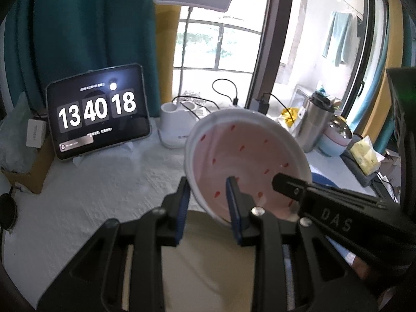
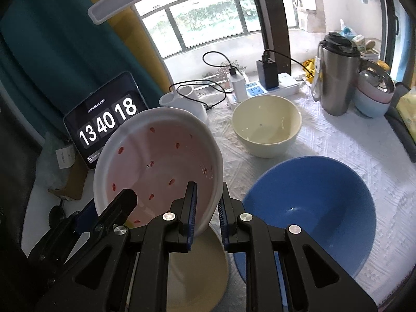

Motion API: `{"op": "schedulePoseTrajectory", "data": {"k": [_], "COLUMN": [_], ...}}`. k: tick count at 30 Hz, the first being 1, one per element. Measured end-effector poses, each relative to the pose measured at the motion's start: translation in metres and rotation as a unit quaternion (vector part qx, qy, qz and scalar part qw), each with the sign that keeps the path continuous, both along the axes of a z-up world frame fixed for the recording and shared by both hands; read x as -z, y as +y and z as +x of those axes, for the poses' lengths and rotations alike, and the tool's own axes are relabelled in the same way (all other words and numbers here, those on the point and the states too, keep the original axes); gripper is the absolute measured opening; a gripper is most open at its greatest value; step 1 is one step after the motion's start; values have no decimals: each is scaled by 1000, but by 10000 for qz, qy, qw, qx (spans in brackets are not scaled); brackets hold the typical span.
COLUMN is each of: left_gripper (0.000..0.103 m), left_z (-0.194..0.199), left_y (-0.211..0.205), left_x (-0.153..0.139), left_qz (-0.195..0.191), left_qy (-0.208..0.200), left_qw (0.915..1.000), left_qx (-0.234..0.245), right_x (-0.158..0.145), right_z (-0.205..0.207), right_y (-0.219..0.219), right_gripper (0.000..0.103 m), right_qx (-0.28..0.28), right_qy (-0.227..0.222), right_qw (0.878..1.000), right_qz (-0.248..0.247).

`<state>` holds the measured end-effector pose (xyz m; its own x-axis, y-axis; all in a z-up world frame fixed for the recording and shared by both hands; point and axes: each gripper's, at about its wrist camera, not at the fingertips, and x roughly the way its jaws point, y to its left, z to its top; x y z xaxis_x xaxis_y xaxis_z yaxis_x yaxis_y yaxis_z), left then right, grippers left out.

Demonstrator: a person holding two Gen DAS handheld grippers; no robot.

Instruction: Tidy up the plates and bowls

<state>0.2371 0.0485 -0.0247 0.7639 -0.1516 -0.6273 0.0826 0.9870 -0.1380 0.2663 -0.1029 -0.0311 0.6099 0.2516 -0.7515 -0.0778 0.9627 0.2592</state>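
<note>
Clamped the pink bowl (image 2: 156, 161) by its rim from two sides: left gripper (image 1: 208, 184) closed on the near-left wall, right gripper (image 2: 208, 186) closed on the near-right wall, one pad inside and one outside in each case. Held it steeply tilted, opening toward the cameras, just above a beige dish (image 2: 197, 273) on the white tablecloth (image 2: 338, 156). Could not tell, behind the fingers, whether touching that dish or clear of it.

Judged the main danger as a slip: only thin pinches on a smooth glazed rim, both low on the same edge, with most of the weight beyond them. Could rotate down between the pads and strike the beige dish, with chipping as result. Could also strain or crack the rim through unequal motion of the two hands. Saw little room at the right: blue bowl (image 2: 312, 202) just beside, cream bowl (image 2: 265, 127) behind it. Risked a knock there through a wide swing.
</note>
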Motion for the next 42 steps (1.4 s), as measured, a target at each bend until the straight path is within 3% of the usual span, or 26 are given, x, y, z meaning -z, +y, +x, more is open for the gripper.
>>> {"op": "schedulePoseTrajectory", "data": {"k": [20, 42], "left_gripper": [29, 29], "left_z": [-15, -20], "left_y": [-65, -115], "left_x": [-1, 32], "left_qz": [115, 198], "left_qy": [64, 541], "left_qw": [9994, 9965], "left_qx": [324, 608], "right_x": [-2, 34], "right_z": [-27, -43], "right_y": [-66, -124], "right_gripper": [17, 17], "right_qx": [307, 590], "right_qy": [-28, 336], "right_qw": [9994, 9973], "right_qz": [172, 296]}}
